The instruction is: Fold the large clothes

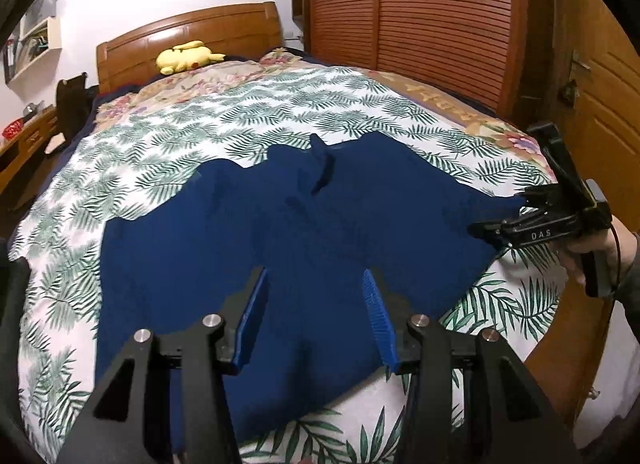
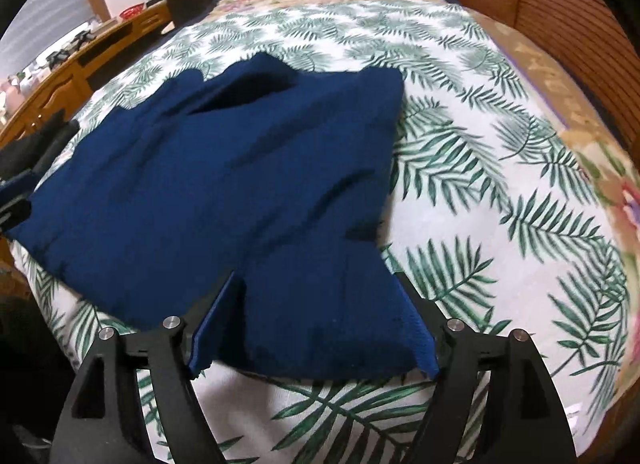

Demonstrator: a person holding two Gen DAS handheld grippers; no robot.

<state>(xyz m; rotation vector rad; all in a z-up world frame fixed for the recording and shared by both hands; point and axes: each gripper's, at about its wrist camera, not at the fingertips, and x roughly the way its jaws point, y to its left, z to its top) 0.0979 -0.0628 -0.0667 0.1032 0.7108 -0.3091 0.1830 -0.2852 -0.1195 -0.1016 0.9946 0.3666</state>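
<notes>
A dark blue garment (image 1: 280, 232) lies spread on the bed's leaf-print cover (image 1: 200, 119), rumpled along its far edge. My left gripper (image 1: 315, 274) hovers over the garment's near part, its blue-padded fingers apart with nothing pinched between them. My right gripper (image 2: 317, 276) stands wide open over a near corner of the garment (image 2: 240, 183), the cloth lying flat under its fingers. In the left wrist view the right gripper (image 1: 500, 213) sits at the garment's right edge, held by a hand (image 1: 588, 252). The left gripper (image 2: 16, 187) shows at the left edge of the right wrist view.
A yellow plush toy (image 1: 188, 57) lies by the wooden headboard (image 1: 192, 35). Slatted wardrobe doors (image 1: 420, 15) and a wooden door (image 1: 600, 103) stand to the right of the bed. A desk with small items (image 2: 80, 47) runs along the left side.
</notes>
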